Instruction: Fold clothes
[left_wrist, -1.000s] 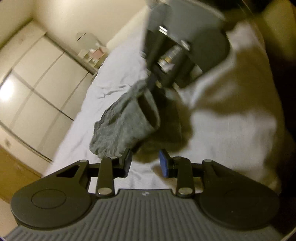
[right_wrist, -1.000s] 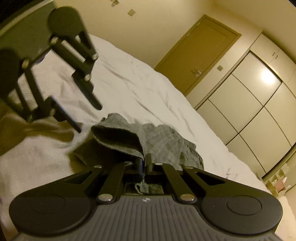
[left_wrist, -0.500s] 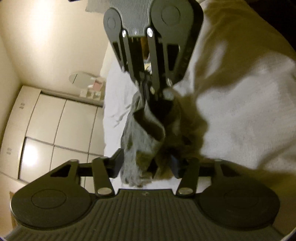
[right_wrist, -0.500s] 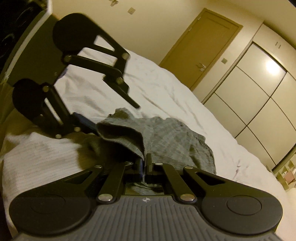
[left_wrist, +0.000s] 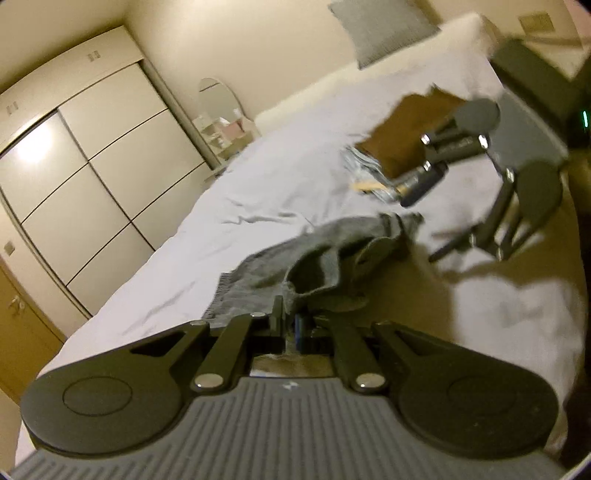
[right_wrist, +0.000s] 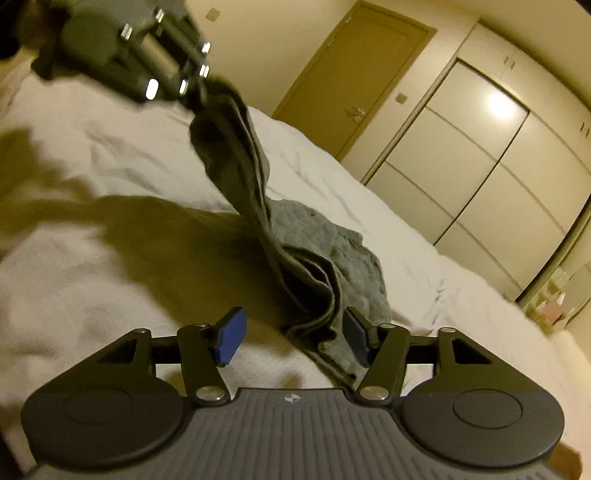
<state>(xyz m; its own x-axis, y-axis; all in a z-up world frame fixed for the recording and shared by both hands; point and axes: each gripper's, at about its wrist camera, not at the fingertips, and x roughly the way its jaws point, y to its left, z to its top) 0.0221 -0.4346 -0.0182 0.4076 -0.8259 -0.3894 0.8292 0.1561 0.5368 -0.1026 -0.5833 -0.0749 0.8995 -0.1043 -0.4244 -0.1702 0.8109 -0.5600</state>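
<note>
Left gripper (left_wrist: 289, 325): fingers drawn together, pinching an edge of the grey garment (left_wrist: 295, 266); in the right wrist view it appears at upper left (right_wrist: 199, 98), raised above the bed, with the cloth hanging from it.
Right gripper (right_wrist: 291, 338): fingers spread wide, blue pads (right_wrist: 231, 338) showing, gripping nothing; the lower fold of the garment lies between them, close against the right-hand pad. In the left wrist view it sits at upper right (left_wrist: 424, 221), blurred.
Grey garment (right_wrist: 314, 258): one end lifted in a stretched strip, the rest bunched and folded on the bed (right_wrist: 92, 277).
Bed: white cover, creased, with dark shadows under the cloth and grippers.
Other clothing: a small pile, pale blue and brown (left_wrist: 373, 173), farther up the bed; its items cannot be told apart.
Containers: a wardrobe (left_wrist: 74, 177) with sliding doors shut, contents hidden; a small shelf of items (left_wrist: 225, 129) beside it, too blurred to identify.
Writing: none readable; a small emblem (right_wrist: 291, 398) marks each gripper body.
Door (right_wrist: 351, 74): brown, closed.
</note>
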